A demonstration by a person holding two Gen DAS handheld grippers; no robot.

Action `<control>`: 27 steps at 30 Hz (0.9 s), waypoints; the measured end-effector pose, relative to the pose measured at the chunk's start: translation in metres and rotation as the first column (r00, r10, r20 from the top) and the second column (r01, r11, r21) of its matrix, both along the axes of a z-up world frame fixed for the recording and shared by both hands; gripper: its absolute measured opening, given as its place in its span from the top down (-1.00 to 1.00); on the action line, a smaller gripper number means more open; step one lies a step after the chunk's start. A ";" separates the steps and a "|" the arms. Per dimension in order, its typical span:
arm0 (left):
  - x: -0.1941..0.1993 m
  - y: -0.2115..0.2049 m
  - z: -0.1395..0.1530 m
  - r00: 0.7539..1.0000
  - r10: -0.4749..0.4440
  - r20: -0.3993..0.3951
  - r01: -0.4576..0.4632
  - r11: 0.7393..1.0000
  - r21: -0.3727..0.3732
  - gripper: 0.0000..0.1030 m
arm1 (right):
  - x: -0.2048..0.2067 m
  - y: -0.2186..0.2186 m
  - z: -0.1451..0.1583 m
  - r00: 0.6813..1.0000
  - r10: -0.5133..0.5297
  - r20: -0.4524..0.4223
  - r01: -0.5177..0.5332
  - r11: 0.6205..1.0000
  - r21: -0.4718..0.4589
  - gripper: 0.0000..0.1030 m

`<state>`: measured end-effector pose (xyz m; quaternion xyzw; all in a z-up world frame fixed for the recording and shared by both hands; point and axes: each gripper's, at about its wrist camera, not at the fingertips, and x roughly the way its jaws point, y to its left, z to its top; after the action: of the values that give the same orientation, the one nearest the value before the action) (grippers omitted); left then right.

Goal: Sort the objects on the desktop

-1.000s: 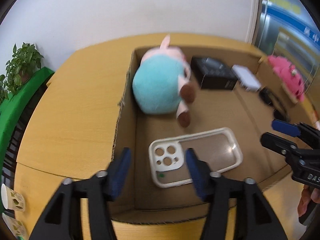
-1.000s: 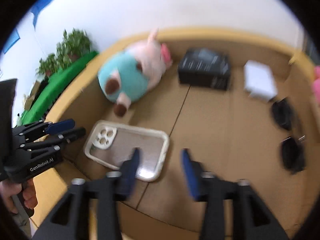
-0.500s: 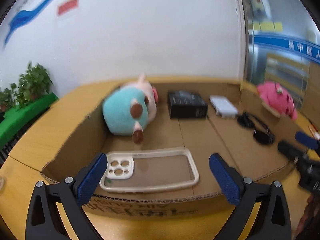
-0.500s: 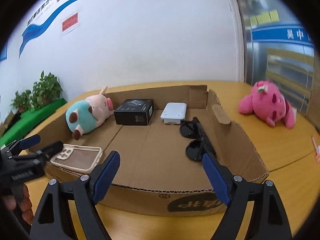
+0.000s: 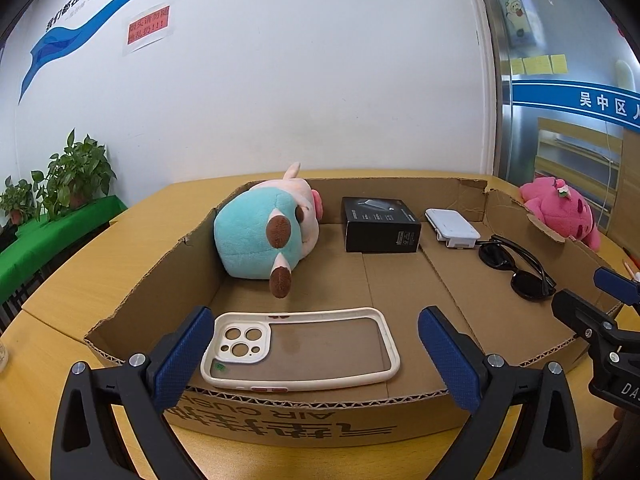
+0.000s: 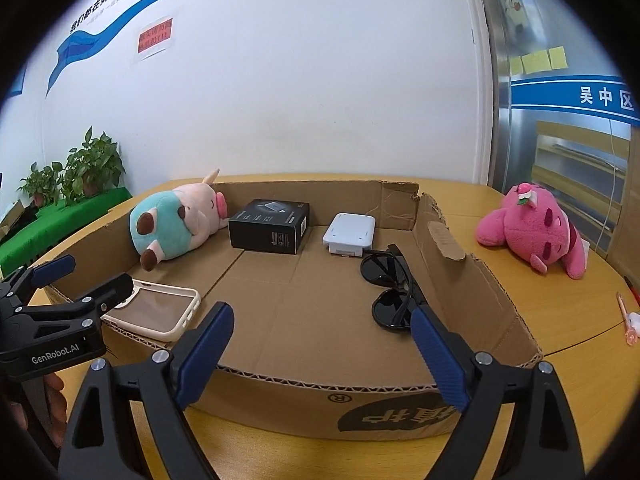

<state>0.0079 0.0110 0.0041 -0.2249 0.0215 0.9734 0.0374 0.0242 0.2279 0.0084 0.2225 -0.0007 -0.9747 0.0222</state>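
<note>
The bare middle floor of the shallow brown cardboard box [image 6: 320, 312] is left free, bordered by a cream phone case [image 6: 160, 314] and black sunglasses [image 6: 390, 284].

Left claw [image 6: 48, 320], body: "GenRobot.AI", white print
Right claw [image 5: 616, 364], body: "DA", rest cut off at the picture's edge
Cardboard box [image 5: 320, 420], near wall: "AIR CUSH", upside down, beside large Chinese characters
Blue band [image 6: 576, 98] on the glass partition: "吴中区"
Red wall notice [image 5: 148, 30]: characters too small to read

Brown corrugated cardboard box [image 5: 460, 196]; teal-pink plush pig [image 5: 264, 236], brown hooves; black carton [image 5: 380, 224]; cream phone case [image 5: 300, 350]; black sunglasses [image 6: 390, 284]; pink plush toy [image 6: 536, 230] far right.
</note>
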 end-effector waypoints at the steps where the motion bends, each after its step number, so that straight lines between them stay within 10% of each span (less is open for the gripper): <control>1: 0.000 0.000 0.000 1.000 0.001 0.000 -0.001 1.000 -0.001 -0.99 | 0.000 0.000 0.000 1.000 -0.001 -0.001 0.001 1.000 0.002 -0.75; 27: 0.000 0.001 0.000 1.000 0.000 -0.001 0.000 1.000 -0.003 -0.99 | 0.000 0.000 0.001 1.000 -0.001 -0.001 0.001 1.000 0.002 -0.75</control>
<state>0.0082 0.0123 0.0041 -0.2244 0.0229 0.9735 0.0373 0.0243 0.2283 0.0096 0.2220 0.0000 -0.9748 0.0215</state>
